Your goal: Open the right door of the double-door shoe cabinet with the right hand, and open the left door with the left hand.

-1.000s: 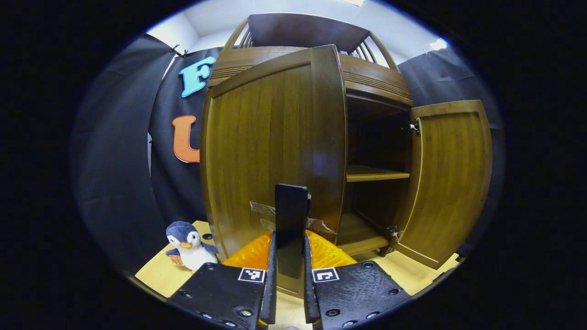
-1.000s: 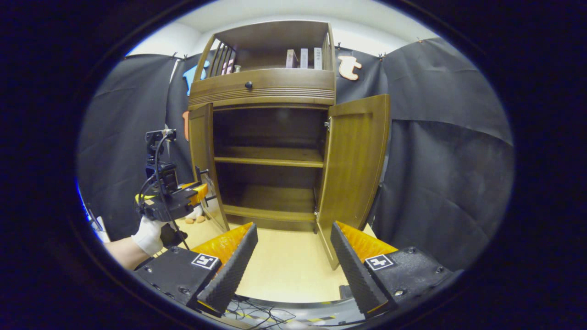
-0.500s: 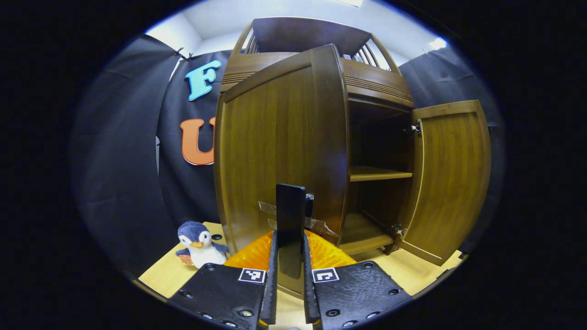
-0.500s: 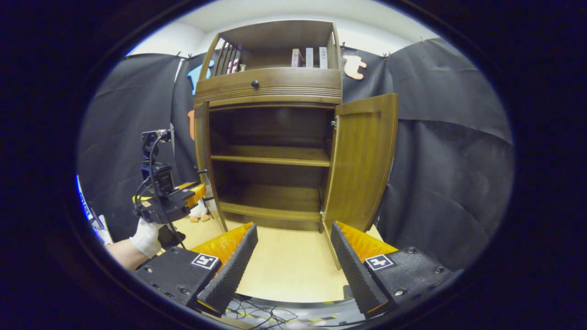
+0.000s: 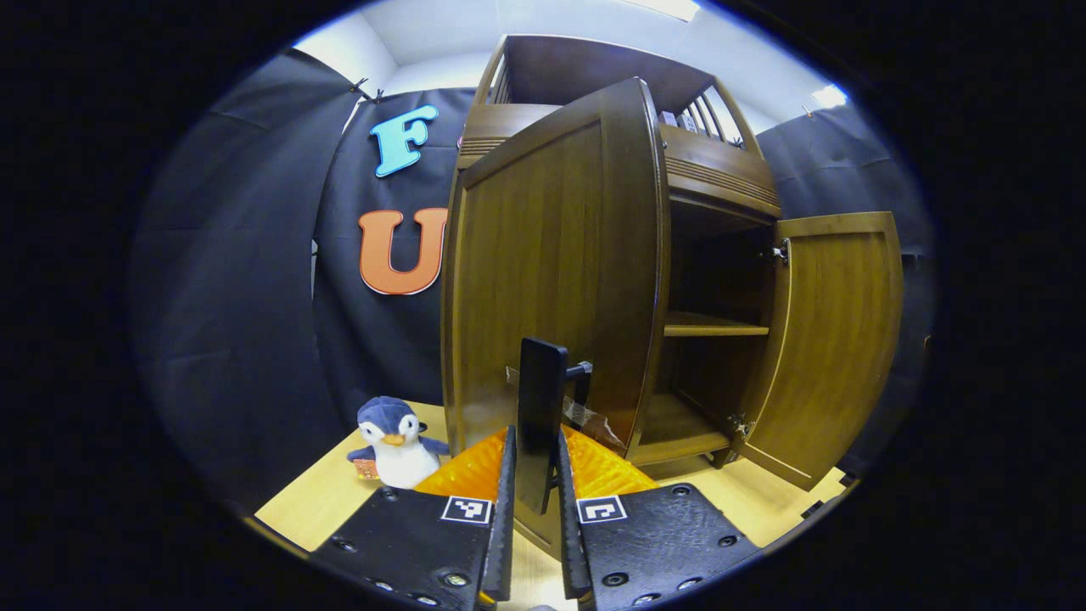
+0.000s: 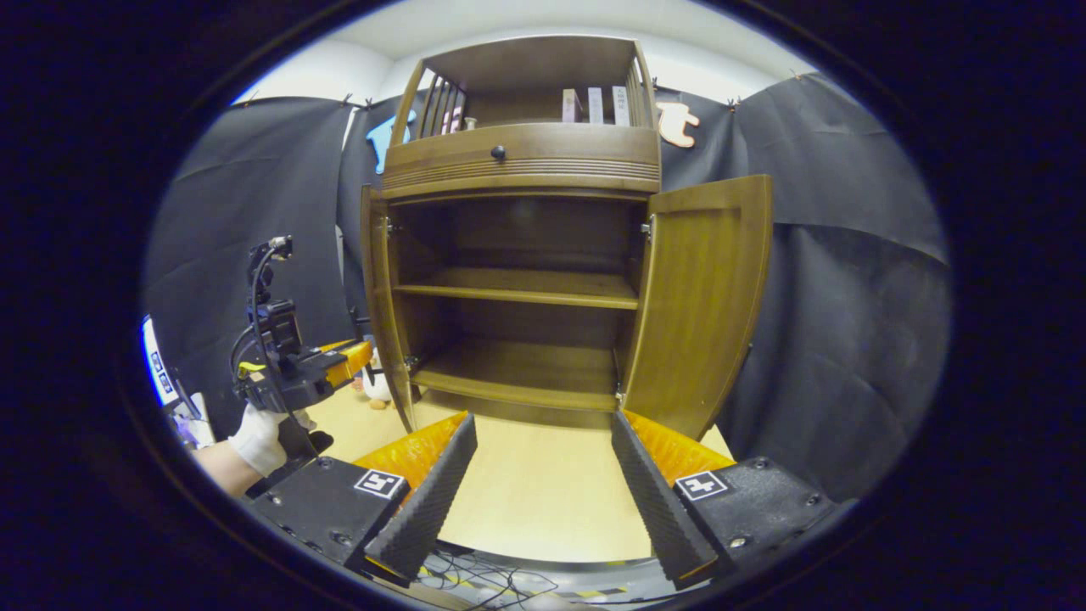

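The brown wooden shoe cabinet (image 6: 519,154) stands with both doors swung out. In the left gripper view, my left gripper (image 5: 534,443) is shut on the black handle (image 5: 541,399) of the left door (image 5: 551,255), which stands wide open. The right door (image 5: 836,339) hangs open beyond it. In the right gripper view, the left door (image 6: 376,297) is nearly edge-on and the right door (image 6: 702,297) is open at an angle. My right gripper (image 6: 541,424) is open, holds nothing, and sits back from the cabinet. The left gripper (image 6: 344,367) is at the left door, held by a gloved hand (image 6: 254,428).
A plush penguin (image 5: 394,437) sits on the pale wooden floor (image 6: 534,492) left of the cabinet. Inside are bare shelves (image 6: 517,288). Books (image 6: 594,106) stand on the top rack. Cables (image 6: 484,581) lie near the floor's front edge. Black cloth walls close in on both sides.
The left door has swung further open with my left gripper on its handle. The cabinet has shifted right in the right gripper view; the right gripper stays open.
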### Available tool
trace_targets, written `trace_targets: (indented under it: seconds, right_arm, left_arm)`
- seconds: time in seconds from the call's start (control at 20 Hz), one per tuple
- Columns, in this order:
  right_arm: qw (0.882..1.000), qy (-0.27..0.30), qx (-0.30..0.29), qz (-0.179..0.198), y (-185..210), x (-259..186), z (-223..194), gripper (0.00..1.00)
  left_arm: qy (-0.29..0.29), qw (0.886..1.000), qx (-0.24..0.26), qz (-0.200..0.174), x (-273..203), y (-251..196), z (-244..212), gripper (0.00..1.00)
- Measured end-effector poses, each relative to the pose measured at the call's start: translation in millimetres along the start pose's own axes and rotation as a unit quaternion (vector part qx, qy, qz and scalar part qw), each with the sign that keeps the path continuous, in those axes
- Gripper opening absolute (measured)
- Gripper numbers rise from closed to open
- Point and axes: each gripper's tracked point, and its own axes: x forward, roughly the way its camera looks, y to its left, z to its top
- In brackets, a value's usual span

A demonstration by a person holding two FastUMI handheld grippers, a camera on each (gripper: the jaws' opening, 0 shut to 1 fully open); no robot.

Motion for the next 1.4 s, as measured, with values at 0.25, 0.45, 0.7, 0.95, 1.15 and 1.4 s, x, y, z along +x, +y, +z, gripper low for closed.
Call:
trace_targets:
  seconds: [0.25,0.45,0.7,0.95,1.15,1.4]
  right_arm:
    - [1.000,0.005,-0.001,0.013,2,10,-1,1.00]
    - [1.000,0.008,0.003,0.022,7,12,-5,1.00]
    - [0.999,0.011,0.004,0.033,16,13,-10,1.00]
    - [0.999,0.018,-0.004,0.043,25,18,-11,1.00]
    - [0.999,0.019,-0.006,0.048,29,22,-10,1.00]
    - [0.998,0.021,-0.009,0.050,32,27,-8,1.00]
  left_arm:
    - [-0.005,1.000,0.024,0.011,-10,18,1,0.07]
    - [-0.002,1.000,0.019,0.019,-16,35,0,0.07]
    - [-0.011,0.999,0.008,0.040,-26,70,9,0.06]
    - [-0.020,0.998,-0.002,0.059,-24,115,11,0.00]
    - [-0.030,0.999,0.010,0.023,-27,129,13,0.00]
    - [-0.027,0.999,0.014,-0.015,-24,149,13,0.00]
